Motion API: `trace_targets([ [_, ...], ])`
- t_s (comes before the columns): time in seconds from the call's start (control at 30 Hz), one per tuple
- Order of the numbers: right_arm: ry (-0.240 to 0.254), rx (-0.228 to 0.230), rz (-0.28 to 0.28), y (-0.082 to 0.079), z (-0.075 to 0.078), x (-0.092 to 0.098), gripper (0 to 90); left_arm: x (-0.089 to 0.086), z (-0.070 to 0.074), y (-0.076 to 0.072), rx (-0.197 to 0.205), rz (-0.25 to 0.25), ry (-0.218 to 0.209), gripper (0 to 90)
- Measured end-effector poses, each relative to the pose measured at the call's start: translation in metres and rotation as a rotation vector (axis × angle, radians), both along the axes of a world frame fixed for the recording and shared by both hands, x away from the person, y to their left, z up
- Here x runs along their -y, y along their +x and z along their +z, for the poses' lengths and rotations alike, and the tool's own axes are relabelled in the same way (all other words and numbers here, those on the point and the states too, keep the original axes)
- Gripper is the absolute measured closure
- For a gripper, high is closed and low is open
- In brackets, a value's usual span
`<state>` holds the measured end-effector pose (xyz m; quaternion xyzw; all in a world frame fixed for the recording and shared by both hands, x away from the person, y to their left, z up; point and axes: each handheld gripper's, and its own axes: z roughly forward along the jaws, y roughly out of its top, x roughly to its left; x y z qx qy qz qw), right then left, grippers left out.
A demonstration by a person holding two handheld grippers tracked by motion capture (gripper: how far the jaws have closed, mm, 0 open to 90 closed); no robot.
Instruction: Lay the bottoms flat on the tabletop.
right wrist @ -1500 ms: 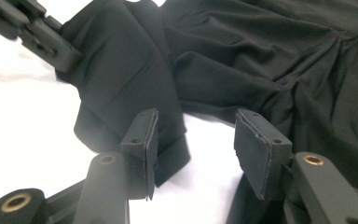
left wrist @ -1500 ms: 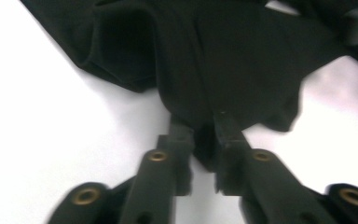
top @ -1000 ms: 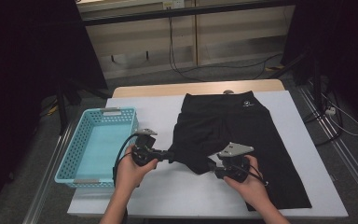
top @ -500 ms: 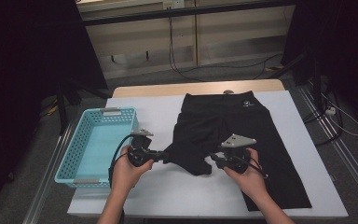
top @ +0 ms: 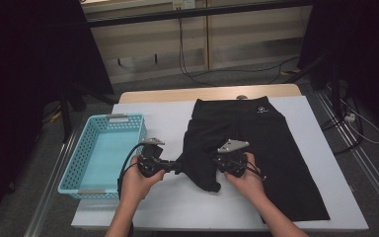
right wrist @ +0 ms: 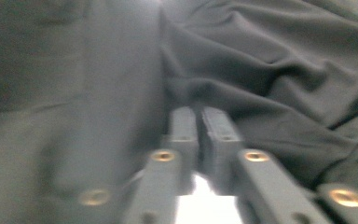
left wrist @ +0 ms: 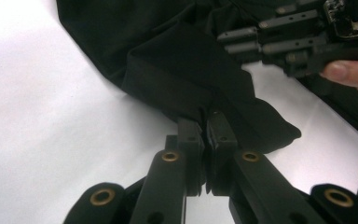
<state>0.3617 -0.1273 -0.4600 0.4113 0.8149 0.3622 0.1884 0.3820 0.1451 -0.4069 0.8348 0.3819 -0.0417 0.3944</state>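
A pair of black shorts [top: 256, 143] lies on the white bench [top: 168, 207]. The top band with a small round logo is at the far side. The right leg lies flat and reaches toward the near edge. The left leg is bunched up and partly folded over.

The left tongs [top: 177, 167] are shut tight on the edge of the bunched cloth, and you can see the fabric pinched between the jaws in the left gripper view [left wrist: 206, 122]. The right tongs [top: 218, 163] have just been closing. In the right gripper view [right wrist: 198, 116] the jaws stand together and press into the black cloth, so they look to be gripping a fold of it. That picture is blurry, though.

The job looks like folding the shorts. It seems to be near the start. One leg is pulled in, but the shorts are not a neat small stack yet. More folds are left to do. A light blue basket [top: 79, 163] sits on the bench just to the left, with nothing in it, so the shorts may go in there after.

The bench is white and smooth with a pale wooden strip at the back. The room around it is dark. There are cables on the grey floor and pale cupboards behind.
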Motion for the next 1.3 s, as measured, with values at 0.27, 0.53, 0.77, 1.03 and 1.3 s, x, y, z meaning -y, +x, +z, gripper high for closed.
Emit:
trace_targets([
  [0.27,0.033,0.041,-0.078,0.008,0.012,0.027,89.8,-0.001,-0.002,0.001,-0.005,0.013,-0.005,86.8],
  [0.53,0.012,0.064,-0.146,0.015,0.012,0.048,88.4,0.000,-0.009,0.003,-0.012,0.024,0.006,87.1],
  [0.77,0.007,0.071,-0.141,0.005,0.017,0.041,61.5,0.006,-0.012,0.003,0.012,0.011,0.021,84.9],
  [1.03,0.017,0.057,0.009,-0.029,0.024,0.020,55.0,0.006,-0.011,0.000,0.033,0.020,0.032,78.7],
  [1.3,-0.057,0.006,0.134,-0.045,0.005,-0.004,68.9,0.008,-0.013,-0.001,0.034,0.021,0.041,78.9],
])
